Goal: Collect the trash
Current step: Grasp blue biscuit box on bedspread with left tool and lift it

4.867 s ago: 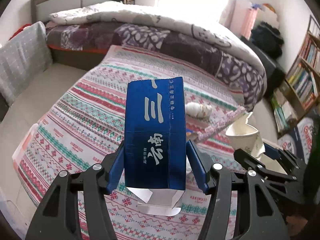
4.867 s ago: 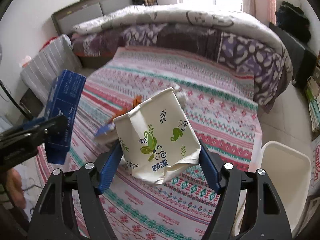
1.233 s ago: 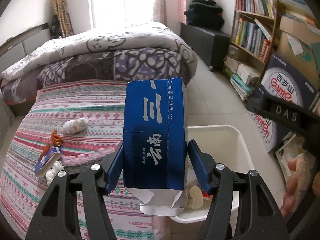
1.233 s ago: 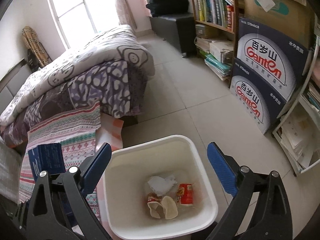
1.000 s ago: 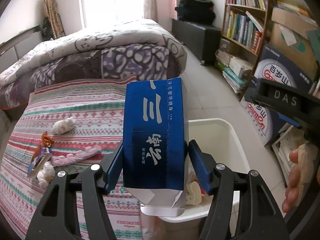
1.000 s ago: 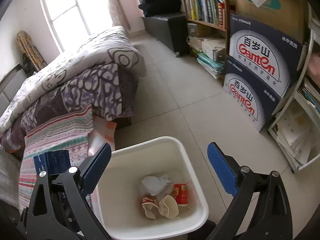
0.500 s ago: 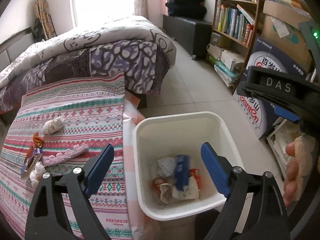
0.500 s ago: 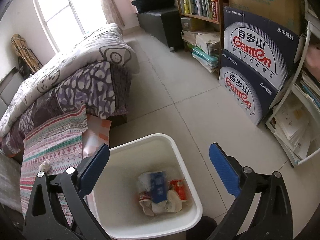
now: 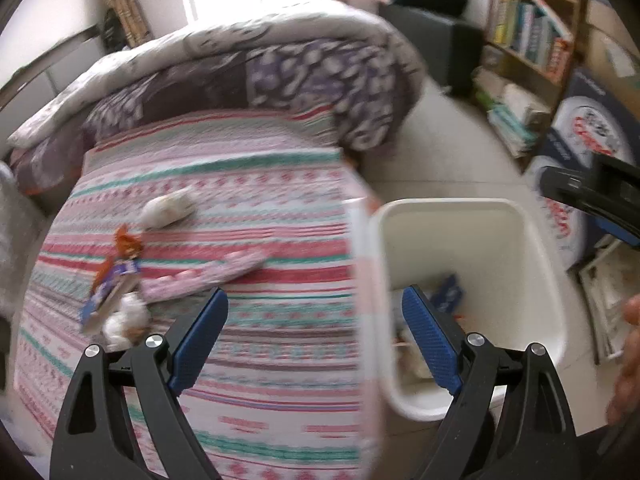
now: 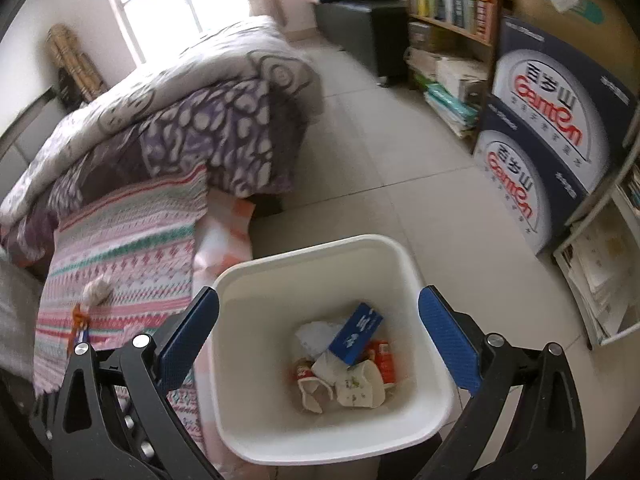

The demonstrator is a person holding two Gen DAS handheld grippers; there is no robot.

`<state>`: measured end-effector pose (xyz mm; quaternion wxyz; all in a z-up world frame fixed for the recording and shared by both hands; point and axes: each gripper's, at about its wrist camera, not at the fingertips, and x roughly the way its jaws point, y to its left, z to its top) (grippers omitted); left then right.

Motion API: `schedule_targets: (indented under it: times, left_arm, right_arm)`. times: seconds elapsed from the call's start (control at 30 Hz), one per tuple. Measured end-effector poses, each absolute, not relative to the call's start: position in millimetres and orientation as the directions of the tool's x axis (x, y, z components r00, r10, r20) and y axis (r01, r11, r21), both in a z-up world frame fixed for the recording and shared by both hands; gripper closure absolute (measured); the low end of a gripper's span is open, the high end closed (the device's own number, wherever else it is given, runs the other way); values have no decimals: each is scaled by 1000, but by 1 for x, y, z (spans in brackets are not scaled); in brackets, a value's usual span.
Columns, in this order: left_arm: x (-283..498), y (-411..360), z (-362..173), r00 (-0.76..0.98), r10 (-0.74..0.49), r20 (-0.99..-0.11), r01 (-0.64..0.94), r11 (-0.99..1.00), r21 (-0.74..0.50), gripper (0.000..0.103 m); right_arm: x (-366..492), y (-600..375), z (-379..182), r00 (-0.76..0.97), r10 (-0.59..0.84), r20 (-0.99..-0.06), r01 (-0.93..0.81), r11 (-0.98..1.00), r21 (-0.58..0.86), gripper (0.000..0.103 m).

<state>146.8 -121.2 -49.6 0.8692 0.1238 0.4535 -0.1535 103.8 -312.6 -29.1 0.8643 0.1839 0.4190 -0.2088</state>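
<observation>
Both the left gripper (image 9: 314, 322) and right gripper (image 10: 318, 330) gape wide, holding nothing. The blue carton (image 10: 356, 333) lies inside the white bin (image 10: 320, 252), atop crumpled paper cups (image 10: 352, 388), beside the bed's (image 9: 240, 216) corner.

Left claw (image 9: 314, 314) spread wide, empty; right claw (image 10: 319, 316) likewise, tilted downward.

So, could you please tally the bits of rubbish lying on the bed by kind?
Crumpled paper wads: 2
Orange and blue wrapper: 1
Pink strip: 1
Total: 4
</observation>
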Motion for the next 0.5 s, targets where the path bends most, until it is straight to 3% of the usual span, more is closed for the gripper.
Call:
schedule_targets:
  times: [0.23,0.5]
  left_arm:
    - [195,-52,-55,502,-31,-864,303,942,142,17]
    - [241,9,-76,417,-10,-909,338,930,144,17]
  right_arm:
    - [120,-279,-37,548,-171,-819,439,892,108,7]
    - [136,-245,-45,540,-163,-826,365,929,56,7]
